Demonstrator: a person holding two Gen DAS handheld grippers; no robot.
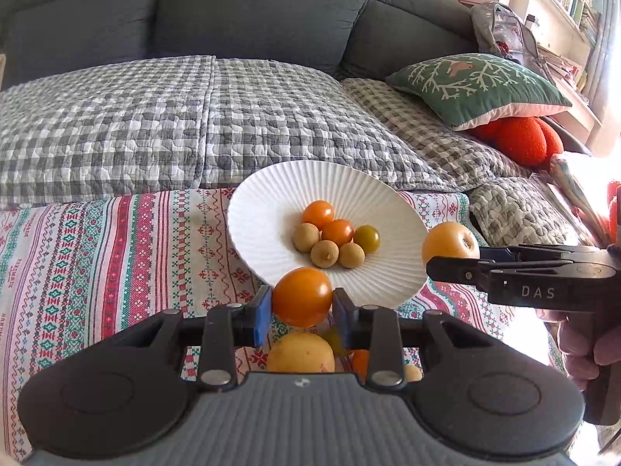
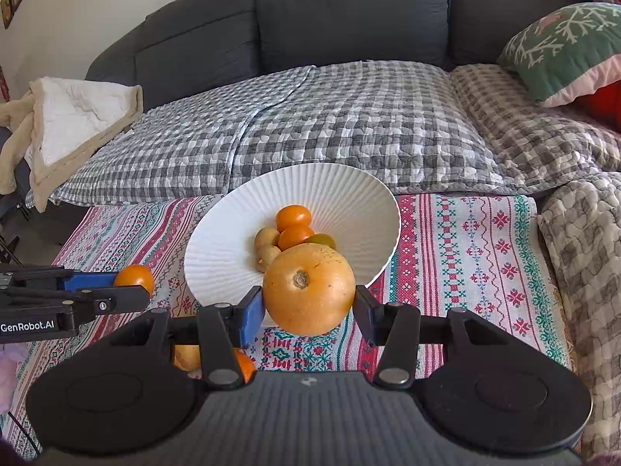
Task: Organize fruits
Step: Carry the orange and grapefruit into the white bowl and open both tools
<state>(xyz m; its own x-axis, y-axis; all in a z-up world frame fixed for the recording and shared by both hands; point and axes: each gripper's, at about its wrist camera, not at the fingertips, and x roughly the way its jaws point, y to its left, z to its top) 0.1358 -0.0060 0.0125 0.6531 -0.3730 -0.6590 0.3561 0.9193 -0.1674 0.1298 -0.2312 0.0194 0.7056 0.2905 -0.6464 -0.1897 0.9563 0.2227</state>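
Observation:
A white ribbed plate (image 1: 271,186) (image 2: 233,248) on the patterned cloth holds several small fruits: orange tomatoes (image 1: 319,213), a greenish one (image 1: 367,238) and tan longans (image 1: 325,253). My left gripper (image 1: 302,303) is shut on a small orange tomato (image 1: 302,296) just short of the plate's near rim. My right gripper (image 2: 309,303) is shut on a larger yellow-orange round fruit (image 2: 309,289) in front of the plate; it also shows as the right gripper (image 1: 458,260) holding that fruit (image 1: 446,244) in the left wrist view. The left gripper (image 2: 132,283) appears at the left of the right wrist view.
More fruit lies on the cloth under the grippers: a yellow one (image 1: 300,353) and a small orange one (image 2: 243,365). Behind the cloth is a grey sofa (image 1: 264,11) with a checked quilt (image 1: 155,116), a green cushion (image 1: 477,85) and a folded blanket (image 2: 73,116).

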